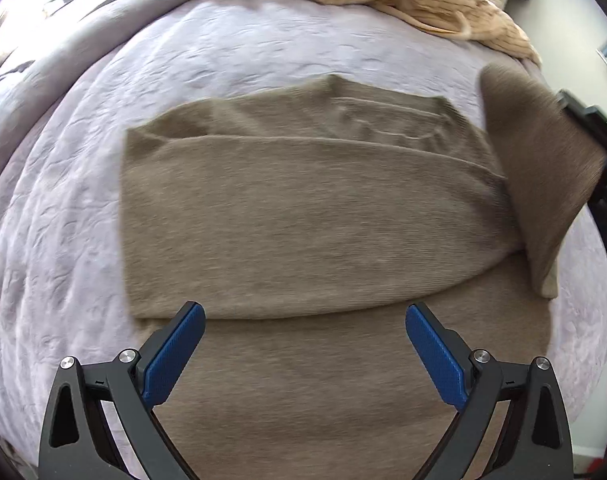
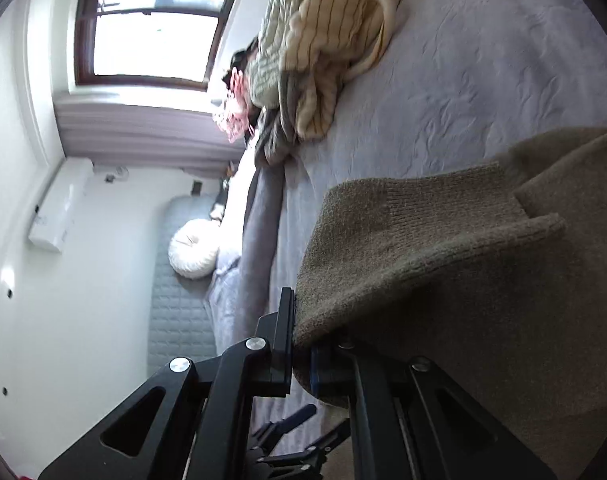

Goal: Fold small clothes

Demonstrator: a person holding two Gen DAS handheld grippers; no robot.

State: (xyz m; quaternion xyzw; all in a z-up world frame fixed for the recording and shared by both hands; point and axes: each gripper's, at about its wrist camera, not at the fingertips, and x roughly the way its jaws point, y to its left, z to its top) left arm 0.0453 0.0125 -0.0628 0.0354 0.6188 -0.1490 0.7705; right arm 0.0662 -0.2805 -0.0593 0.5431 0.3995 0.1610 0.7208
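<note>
One taupe knit sweater [image 1: 303,208] lies partly folded on the lavender bed [image 1: 223,52]. The left gripper [image 1: 305,344] hovers over its near hem, jaws wide with nothing in them. The right gripper [image 2: 301,344], rolled sideways, pinches one lifted sleeve [image 2: 423,248]. Farther back, a striped cream garment [image 1: 443,0] sits in a pile.

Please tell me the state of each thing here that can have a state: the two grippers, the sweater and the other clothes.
Left gripper: open, empty, above the sweater.
Right gripper: shut on the sleeve.
Sweater: flat on the bed, partly folded.
Sleeve: lifted off the bed.
Striped clothes: in a heap, unfolded.
</note>
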